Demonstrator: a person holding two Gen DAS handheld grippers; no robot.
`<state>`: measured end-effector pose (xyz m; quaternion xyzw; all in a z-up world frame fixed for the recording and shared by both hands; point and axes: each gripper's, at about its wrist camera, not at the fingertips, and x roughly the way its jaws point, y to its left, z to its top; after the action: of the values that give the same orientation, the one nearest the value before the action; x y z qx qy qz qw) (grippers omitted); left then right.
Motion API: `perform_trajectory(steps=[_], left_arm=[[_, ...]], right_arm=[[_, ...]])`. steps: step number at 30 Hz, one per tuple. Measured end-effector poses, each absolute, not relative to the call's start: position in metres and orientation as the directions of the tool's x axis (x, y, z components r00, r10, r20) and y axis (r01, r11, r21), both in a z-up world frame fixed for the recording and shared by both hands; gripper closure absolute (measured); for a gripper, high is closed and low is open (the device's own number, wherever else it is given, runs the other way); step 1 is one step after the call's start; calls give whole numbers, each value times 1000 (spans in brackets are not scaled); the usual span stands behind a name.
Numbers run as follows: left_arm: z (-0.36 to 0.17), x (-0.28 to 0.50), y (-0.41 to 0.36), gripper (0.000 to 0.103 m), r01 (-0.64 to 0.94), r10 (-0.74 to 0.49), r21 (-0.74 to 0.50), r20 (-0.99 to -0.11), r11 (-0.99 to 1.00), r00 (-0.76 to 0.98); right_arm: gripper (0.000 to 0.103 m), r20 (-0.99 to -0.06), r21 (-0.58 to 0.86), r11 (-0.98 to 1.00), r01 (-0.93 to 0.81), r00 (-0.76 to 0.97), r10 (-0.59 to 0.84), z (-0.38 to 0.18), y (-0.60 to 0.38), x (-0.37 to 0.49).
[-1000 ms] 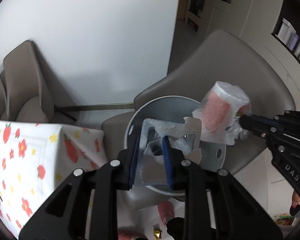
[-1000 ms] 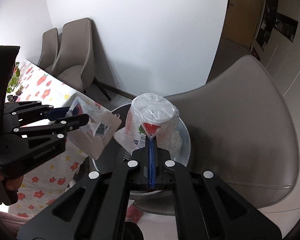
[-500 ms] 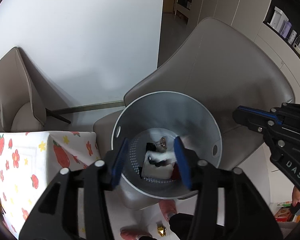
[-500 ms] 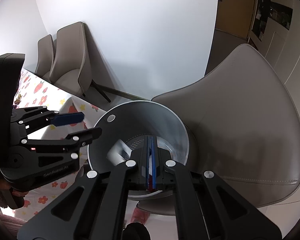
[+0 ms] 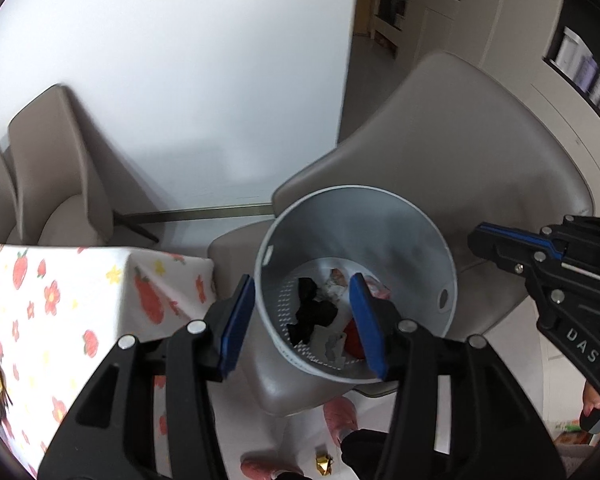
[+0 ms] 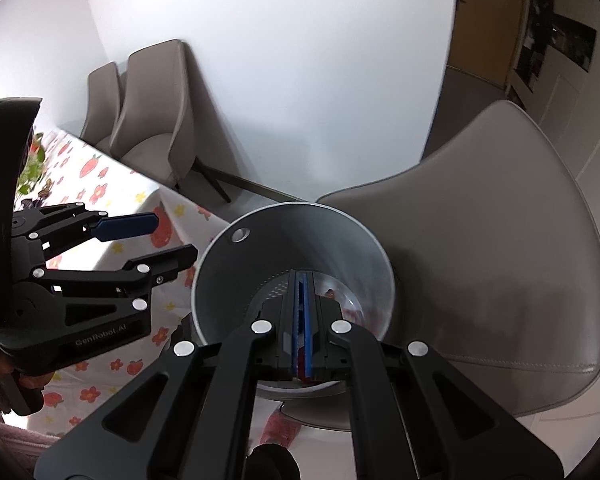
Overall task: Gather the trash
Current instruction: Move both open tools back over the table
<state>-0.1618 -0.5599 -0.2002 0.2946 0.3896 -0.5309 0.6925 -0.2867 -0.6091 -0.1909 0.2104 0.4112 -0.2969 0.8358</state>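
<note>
Trash (image 5: 320, 316) in bin (image 5: 380, 220), below spread left gripper (image 5: 302, 320)

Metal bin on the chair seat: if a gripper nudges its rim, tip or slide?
Probably tips before it slides: the bin is tall, narrows toward its base, and stands on a curved, cushioned chair seat. Likely light; the wall looks thin, and only a few scraps of trash weigh the bottom. The smooth wall may slip between the fingers; the rim holes look a safer hold.
</note>
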Motion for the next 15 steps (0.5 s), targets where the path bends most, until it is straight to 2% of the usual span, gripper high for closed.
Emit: perform_trajectory(steps=[8, 15], left_arm=[[-188, -127, -506, 53, 879, -484, 10, -832, 476, 272], [-189, -78, -428, 53, 732, -401, 11, -831, 681, 386]], right_arm=[[102, -812, 92, 851, 517, 534, -236, -185, -587, -240], [100, -807, 85, 940, 330, 577, -129, -182, -543, -172]])
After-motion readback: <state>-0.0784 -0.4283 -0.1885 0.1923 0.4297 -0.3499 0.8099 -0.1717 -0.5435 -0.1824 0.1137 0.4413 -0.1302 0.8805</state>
